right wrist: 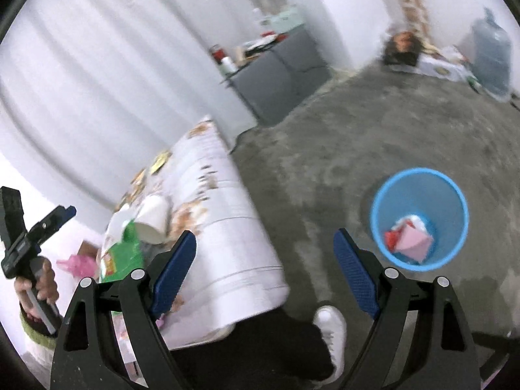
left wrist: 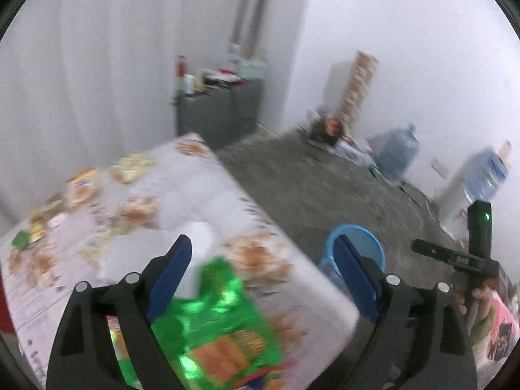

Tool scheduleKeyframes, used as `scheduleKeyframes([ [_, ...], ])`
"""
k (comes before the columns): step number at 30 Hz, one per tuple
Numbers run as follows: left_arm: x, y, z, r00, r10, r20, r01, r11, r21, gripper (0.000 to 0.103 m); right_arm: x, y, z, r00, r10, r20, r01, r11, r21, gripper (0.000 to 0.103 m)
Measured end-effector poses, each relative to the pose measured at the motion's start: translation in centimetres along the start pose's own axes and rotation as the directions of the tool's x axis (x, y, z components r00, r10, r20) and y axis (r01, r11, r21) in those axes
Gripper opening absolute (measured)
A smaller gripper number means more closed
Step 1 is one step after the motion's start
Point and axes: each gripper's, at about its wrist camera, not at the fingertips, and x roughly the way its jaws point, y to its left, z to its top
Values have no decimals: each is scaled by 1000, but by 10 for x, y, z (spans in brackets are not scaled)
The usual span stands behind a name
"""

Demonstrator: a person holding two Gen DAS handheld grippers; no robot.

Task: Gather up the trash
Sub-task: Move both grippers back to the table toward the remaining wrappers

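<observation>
My left gripper (left wrist: 263,279) hangs open over the near corner of the cloth-covered table (left wrist: 208,201). Under it lies a green snack bag (left wrist: 214,331), which the pads do not touch. A white paper cup (right wrist: 152,217) lies on its side just beyond the bag. My right gripper (right wrist: 265,269) is open and holds nothing. It hovers past the table's edge, over the floor. A blue bin (right wrist: 419,217) stands on the floor to its right, with red and pink trash (right wrist: 409,240) inside.
Several wrappers (left wrist: 81,188) are scattered at the table's far end. A grey cabinet (left wrist: 221,113) stands by the curtain, and water jugs (left wrist: 396,152) line the far wall. The person's white shoe (right wrist: 331,325) is on the grey floor beside the table.
</observation>
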Motion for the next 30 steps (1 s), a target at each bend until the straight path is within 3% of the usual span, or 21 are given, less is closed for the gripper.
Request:
scheduleKeyframes([
  [4, -22, 53, -5, 998, 54, 35, -50, 994, -94, 89, 22, 40, 7, 997, 43, -62, -49, 995, -86, 82],
  [7, -23, 94, -11, 998, 59, 19, -54, 981, -184, 89, 32, 66, 8, 992, 77, -101, -90, 988, -126, 82],
  [14, 3, 164, -32, 998, 32, -45, -47, 917, -396, 89, 65, 137, 11, 979, 101, -179, -150, 946, -287, 82],
  [22, 60, 250, -46, 988, -82, -131, -20, 775, -632, 88, 114, 223, 12, 951, 116, -287, -242, 856, -456, 82],
  [28, 106, 292, -53, 960, -181, -214, -36, 676, -736, 69, 158, 269, 2, 932, 80, -353, -276, 786, -552, 82],
  [30, 117, 299, -55, 949, -216, -231, -34, 657, -753, 64, 177, 280, -2, 923, 64, -380, -287, 772, -567, 82],
])
